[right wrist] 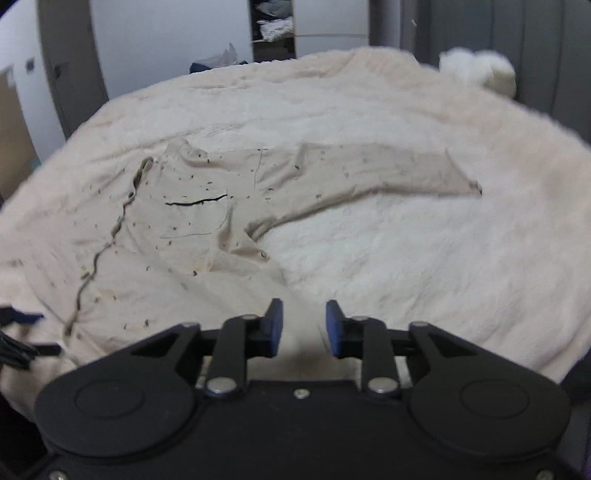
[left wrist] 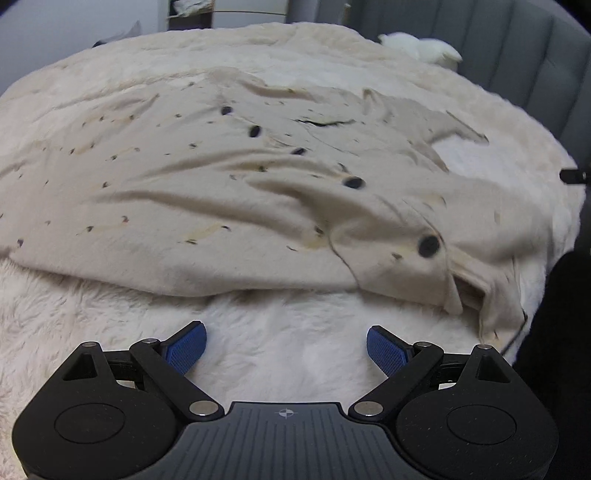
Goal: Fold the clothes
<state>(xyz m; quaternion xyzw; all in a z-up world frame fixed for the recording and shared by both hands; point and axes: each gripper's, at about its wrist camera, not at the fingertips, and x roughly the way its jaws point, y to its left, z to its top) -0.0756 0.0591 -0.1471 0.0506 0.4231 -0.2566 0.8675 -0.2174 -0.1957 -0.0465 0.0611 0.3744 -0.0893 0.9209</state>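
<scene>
A beige button-up shirt (left wrist: 207,192) with small dark specks and dark buttons (left wrist: 428,245) lies crumpled and spread on a white fluffy blanket (left wrist: 280,354). My left gripper (left wrist: 286,347) is wide open and empty, over the blanket just short of the shirt's near hem. In the right wrist view the same shirt (right wrist: 192,229) lies with its chest pocket up and one sleeve (right wrist: 388,173) stretched out to the right. My right gripper (right wrist: 303,325) is partly open and empty, right at the shirt's near edge.
The blanket (right wrist: 424,258) covers a bed. A grey padded headboard (left wrist: 480,37) stands behind it with a white plush thing (left wrist: 421,46) against it. A shelf with folded items (right wrist: 275,29) and a wall stand at the back.
</scene>
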